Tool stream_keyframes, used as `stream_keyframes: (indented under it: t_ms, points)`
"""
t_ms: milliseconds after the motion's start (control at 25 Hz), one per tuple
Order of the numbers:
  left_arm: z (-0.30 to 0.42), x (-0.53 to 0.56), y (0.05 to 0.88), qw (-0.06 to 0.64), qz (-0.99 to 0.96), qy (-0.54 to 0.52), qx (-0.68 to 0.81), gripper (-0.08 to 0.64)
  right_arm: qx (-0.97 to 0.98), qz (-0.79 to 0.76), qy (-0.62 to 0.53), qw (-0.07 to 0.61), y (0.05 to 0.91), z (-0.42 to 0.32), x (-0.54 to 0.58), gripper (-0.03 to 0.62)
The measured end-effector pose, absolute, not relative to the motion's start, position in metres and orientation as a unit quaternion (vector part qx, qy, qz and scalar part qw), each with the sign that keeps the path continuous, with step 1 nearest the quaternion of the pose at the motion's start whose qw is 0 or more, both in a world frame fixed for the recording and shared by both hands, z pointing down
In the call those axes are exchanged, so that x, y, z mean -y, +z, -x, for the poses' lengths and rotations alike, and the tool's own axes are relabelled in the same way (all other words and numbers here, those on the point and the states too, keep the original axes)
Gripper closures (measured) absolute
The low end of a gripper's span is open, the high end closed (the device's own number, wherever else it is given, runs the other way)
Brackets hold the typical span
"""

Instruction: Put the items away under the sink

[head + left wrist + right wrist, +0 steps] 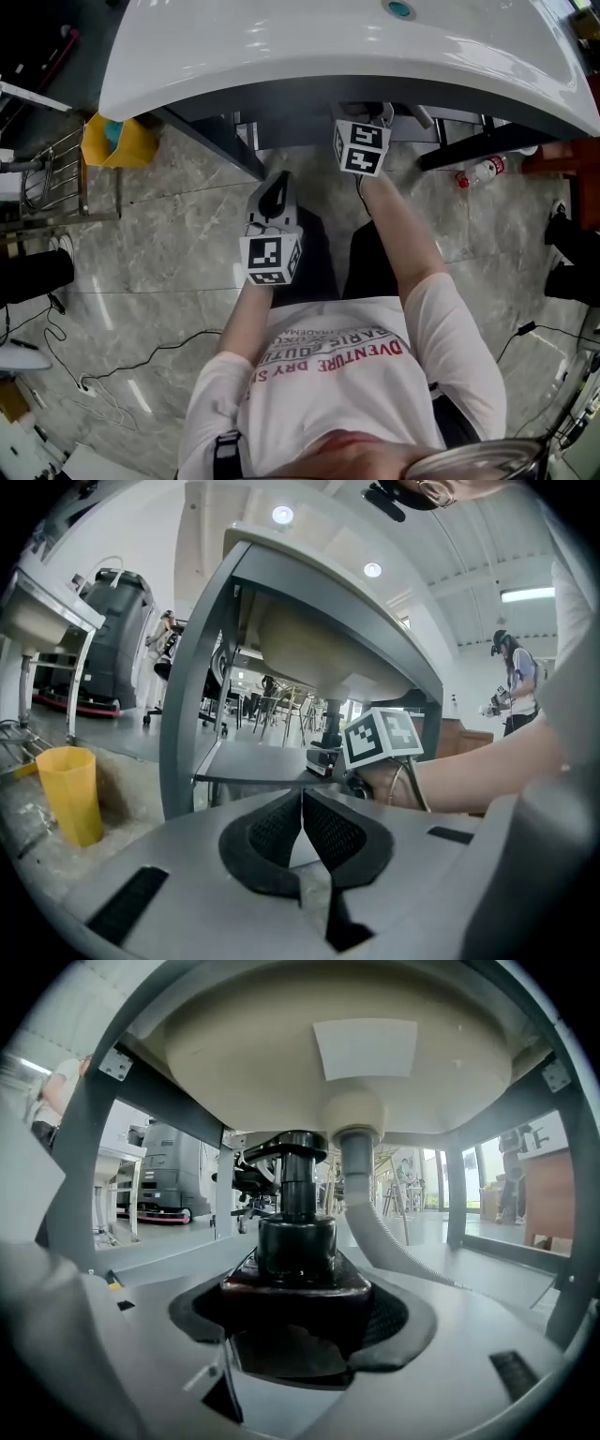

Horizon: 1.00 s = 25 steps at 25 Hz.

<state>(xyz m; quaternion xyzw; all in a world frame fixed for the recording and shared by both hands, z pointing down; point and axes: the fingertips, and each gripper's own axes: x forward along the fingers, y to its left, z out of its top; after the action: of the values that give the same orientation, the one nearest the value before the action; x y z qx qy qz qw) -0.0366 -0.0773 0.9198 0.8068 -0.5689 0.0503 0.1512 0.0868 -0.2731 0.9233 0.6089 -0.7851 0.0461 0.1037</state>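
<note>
Jaws of the right gripper (300, 1321) were clamped on the body of a dark pump bottle (297, 1241). The bottle stood upright at the centre of the right gripper view, under the sink (328, 1063) and just left of the ribbed drain hose (380, 1237). The left gripper (302, 827), low in its own view, had its jaws pressed together on nothing, facing the grey shelf (248, 761). A yellow cup (73, 794) stood at the left edge.
</note>
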Motion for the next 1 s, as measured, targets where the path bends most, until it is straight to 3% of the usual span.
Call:
stream_keyframes:
  t_ms: [1000]
  points:
    - [0.013, 0.054, 0.920, 0.142, -0.807, 0.055, 0.570, 0.532, 0.799, -0.599, 0.012, 0.045, 0.899, -0.100, 0.229, 0.222]
